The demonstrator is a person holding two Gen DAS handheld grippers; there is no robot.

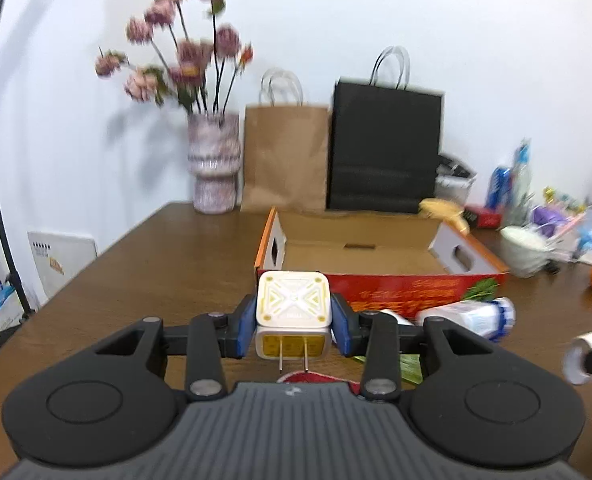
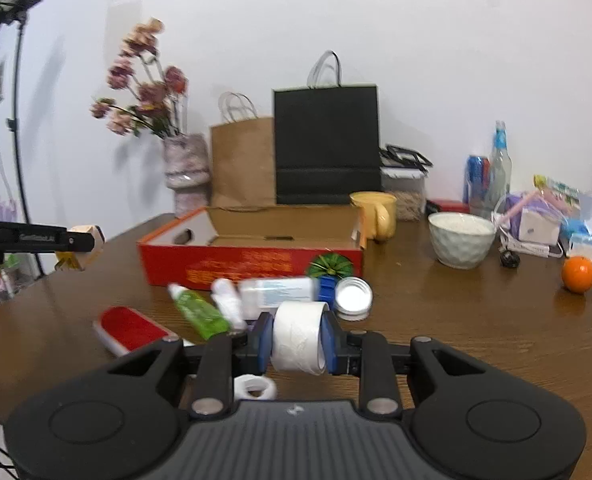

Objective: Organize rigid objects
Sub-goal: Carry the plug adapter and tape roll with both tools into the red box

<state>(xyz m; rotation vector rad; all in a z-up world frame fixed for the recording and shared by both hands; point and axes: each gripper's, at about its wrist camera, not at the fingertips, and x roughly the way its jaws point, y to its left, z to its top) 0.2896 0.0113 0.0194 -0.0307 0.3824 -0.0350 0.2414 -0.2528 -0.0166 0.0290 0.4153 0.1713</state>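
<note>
Left claw clamped on the plug cube, lifted off the table; red box ahead, white bottle lying between. Right claw pinches the tape roll; green tube, tin lid lie before it.

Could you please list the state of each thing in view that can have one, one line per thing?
Left tool: shut on the plug adapter.
Plug adapter: held off the table, prongs toward the camera.
Right tool: shut on the tape roll.
Tape roll: held, lifted.
Red box: open, nothing visible inside.
White bottle: lying on its side.
Green tube: lying down.
Yellow mug: upright.
</note>
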